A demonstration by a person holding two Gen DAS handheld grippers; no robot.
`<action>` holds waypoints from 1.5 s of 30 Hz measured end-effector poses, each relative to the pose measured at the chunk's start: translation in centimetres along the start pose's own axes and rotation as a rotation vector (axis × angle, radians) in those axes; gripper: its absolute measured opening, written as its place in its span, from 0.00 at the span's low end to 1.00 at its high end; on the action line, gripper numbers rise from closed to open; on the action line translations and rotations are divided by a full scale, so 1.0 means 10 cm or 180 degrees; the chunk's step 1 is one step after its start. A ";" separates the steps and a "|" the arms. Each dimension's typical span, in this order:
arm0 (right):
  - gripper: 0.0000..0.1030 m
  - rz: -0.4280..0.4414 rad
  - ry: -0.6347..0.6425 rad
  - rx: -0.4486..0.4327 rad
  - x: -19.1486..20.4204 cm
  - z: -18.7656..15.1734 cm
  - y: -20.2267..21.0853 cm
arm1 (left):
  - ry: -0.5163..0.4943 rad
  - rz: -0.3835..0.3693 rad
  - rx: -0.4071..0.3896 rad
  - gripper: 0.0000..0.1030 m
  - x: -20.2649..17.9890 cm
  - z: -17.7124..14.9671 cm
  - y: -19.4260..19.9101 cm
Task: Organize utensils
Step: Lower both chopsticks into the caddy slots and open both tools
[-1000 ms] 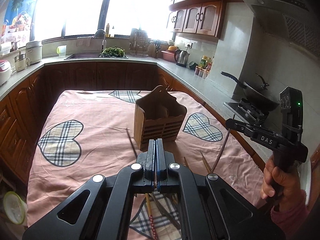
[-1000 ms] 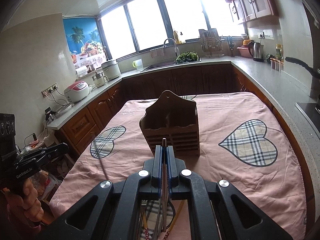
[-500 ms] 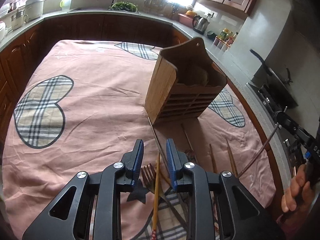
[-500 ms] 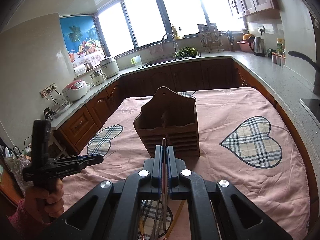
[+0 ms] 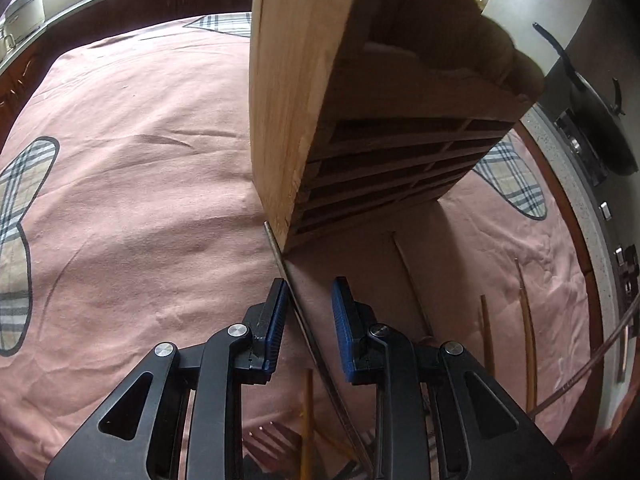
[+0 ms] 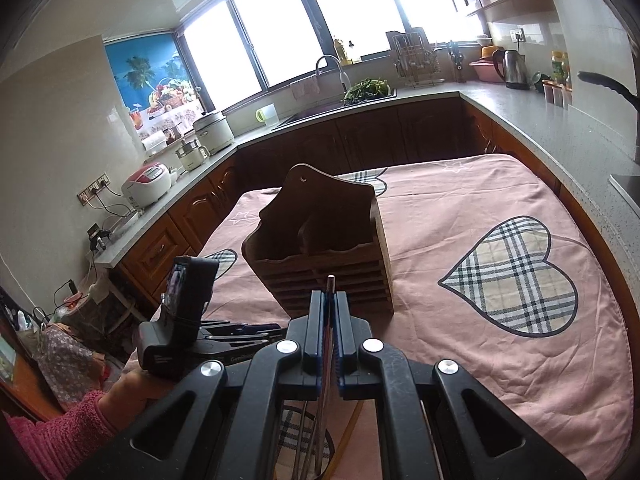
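Closing, my left gripper (image 5: 308, 300) jaws are dropping around a metal chopstick (image 5: 298, 304) beside the wooden holder (image 5: 288, 100); my right gripper (image 6: 329, 312) is clamping another utensil (image 6: 329, 284).

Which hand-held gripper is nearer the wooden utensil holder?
Left. The left hand-held gripper is low at the wooden utensil holder's near bottom corner, jaws closing around a metal chopstick. The right hand-held gripper sits farther back, shut on another chopstick.
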State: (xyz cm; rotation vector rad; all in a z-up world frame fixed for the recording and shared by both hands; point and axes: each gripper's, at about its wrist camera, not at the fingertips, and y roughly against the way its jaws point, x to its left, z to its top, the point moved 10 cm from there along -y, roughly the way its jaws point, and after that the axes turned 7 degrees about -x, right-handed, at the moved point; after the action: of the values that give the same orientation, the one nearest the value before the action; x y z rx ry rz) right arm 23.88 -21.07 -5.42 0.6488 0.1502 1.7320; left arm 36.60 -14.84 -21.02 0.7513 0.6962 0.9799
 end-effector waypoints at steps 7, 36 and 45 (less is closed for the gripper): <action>0.04 0.0043 -0.0030 0.0037 -0.03 0.00 -0.08 | -0.0020 0.0077 -0.0060 0.05 0.10 0.00 0.09; 0.04 0.0011 0.0248 -0.0371 0.32 0.47 0.33 | 0.0295 -0.0457 -0.1621 0.04 -0.07 0.56 2.33; 0.04 -0.0033 0.0318 -0.0627 0.34 0.90 0.38 | 0.0246 -0.0335 -0.2033 0.04 -0.10 0.99 2.56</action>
State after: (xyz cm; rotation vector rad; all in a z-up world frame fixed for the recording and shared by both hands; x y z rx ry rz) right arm 24.70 -21.13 4.91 0.4167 0.0512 1.7440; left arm 32.29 -8.91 5.40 0.1164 0.4406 1.0585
